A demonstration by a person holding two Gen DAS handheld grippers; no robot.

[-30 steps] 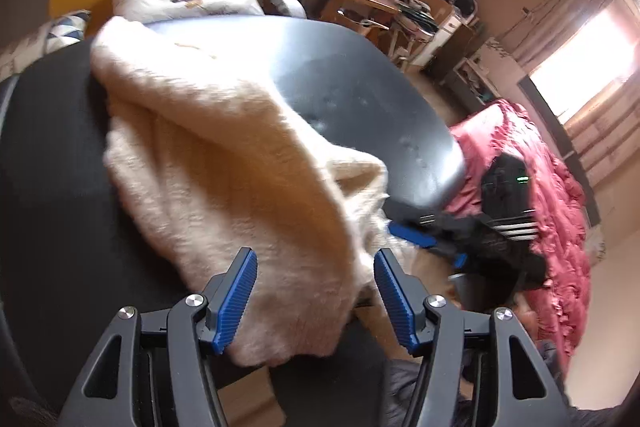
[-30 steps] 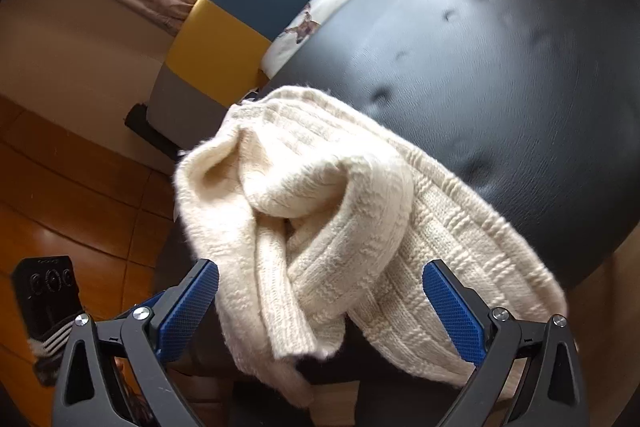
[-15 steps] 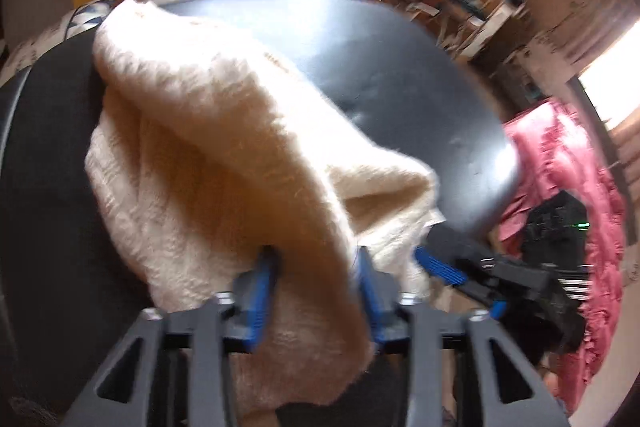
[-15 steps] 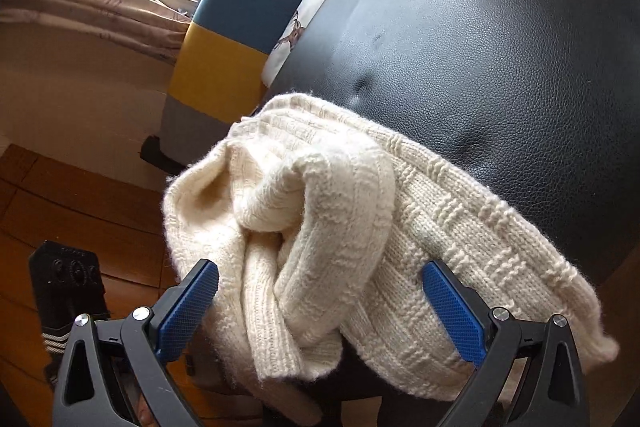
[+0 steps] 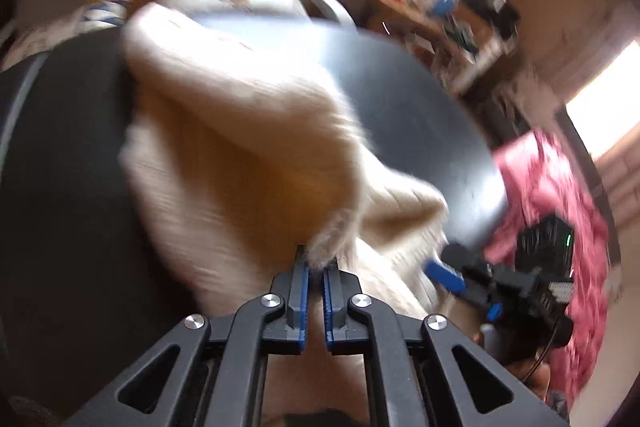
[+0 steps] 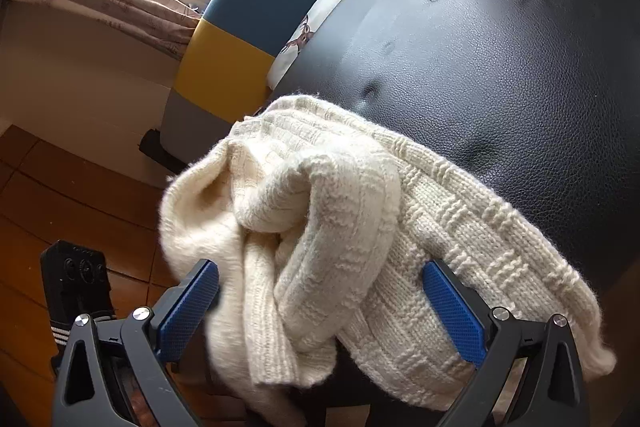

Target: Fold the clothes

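We see the cream knit sweater point(image 6: 360, 227) bunched at the near edge of a black padded seat point(image 6: 500, 47), part of it hanging over the rim. Our left gripper point(image 5: 316, 265) has just been closing and now pinches a tuft of the sweater's edge between its blue pads; the view is blurred, so which edge is hard to tell. Our right gripper point(image 6: 320, 303) stands spread wide, a drooping fold between its fingers without touching them.

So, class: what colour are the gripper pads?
Blue, clearest on the right gripper pads in the right wrist view.
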